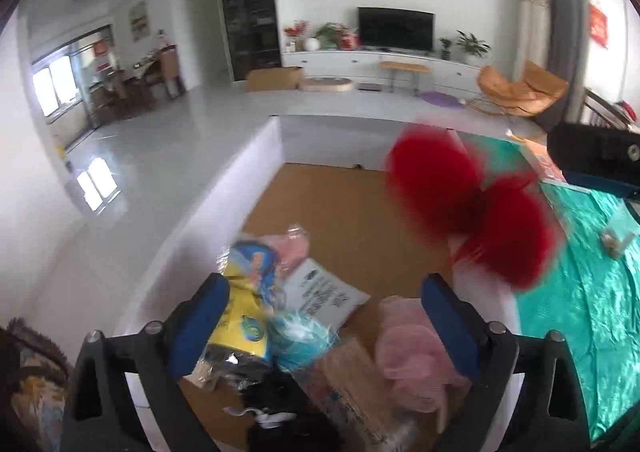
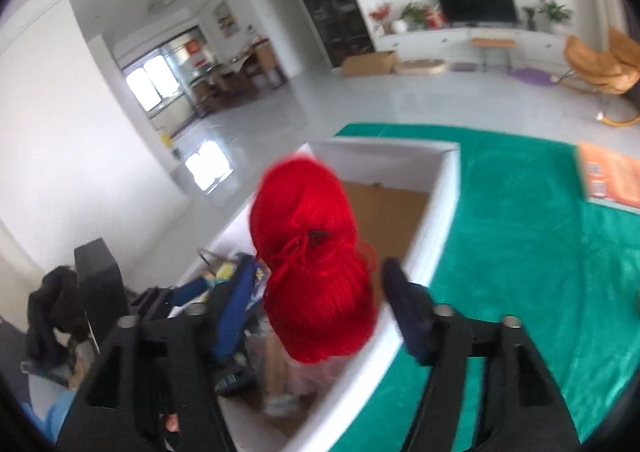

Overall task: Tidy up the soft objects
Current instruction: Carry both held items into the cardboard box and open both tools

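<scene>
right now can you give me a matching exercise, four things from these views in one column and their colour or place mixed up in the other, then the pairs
Things:
1. yarn balls
2. cloth on the table
3. box
4. pink mesh item

Descriptions:
A. green, spread flat beside the box
B. red, in the air over the box's edge
C. lying inside the box near its bottom corner
D. white walls, brown cardboard floor

Pairs: 1-B, 2-A, 3-D, 4-C
</scene>
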Demonstrator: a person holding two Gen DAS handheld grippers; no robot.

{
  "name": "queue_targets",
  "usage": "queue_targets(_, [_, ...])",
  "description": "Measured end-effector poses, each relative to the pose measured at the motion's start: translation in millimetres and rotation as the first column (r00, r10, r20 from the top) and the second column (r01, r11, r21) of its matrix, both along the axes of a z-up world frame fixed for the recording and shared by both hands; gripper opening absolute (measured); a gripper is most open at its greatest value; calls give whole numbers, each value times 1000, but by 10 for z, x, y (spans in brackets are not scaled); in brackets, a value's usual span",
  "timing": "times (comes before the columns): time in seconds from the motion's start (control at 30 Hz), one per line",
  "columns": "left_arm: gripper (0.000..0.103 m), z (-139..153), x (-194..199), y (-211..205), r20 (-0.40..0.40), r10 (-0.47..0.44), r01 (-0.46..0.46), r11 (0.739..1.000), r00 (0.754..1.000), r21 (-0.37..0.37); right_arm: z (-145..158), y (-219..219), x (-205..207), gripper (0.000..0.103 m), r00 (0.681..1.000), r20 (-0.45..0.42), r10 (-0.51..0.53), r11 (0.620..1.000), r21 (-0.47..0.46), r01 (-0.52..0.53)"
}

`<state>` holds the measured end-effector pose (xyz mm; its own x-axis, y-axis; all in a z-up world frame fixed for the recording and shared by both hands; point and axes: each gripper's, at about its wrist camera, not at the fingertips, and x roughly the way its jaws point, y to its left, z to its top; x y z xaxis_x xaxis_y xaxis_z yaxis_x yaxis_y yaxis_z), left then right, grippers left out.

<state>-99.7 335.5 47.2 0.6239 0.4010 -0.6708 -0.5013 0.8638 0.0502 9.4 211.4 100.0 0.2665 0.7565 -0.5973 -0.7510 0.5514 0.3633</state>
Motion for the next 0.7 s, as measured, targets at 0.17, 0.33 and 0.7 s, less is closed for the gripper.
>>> queue_targets(0.17, [97, -76, -75, -51, -13, 13, -13, 1000, 1000, 20, -159, 83, -10, 72, 1000, -22, -6, 1000, -16, 6])
queue_targets(0.33, [98, -33, 70, -302, -78, 44, -35, 993, 996, 112, -76, -84, -136, 72, 998, 34, -58, 996, -62, 60])
queue_targets(0.7, [98, 108, -96, -393, -74, 63, -58, 996, 995, 69, -10, -206, -432, 72, 981, 160, -107, 951, -273, 148])
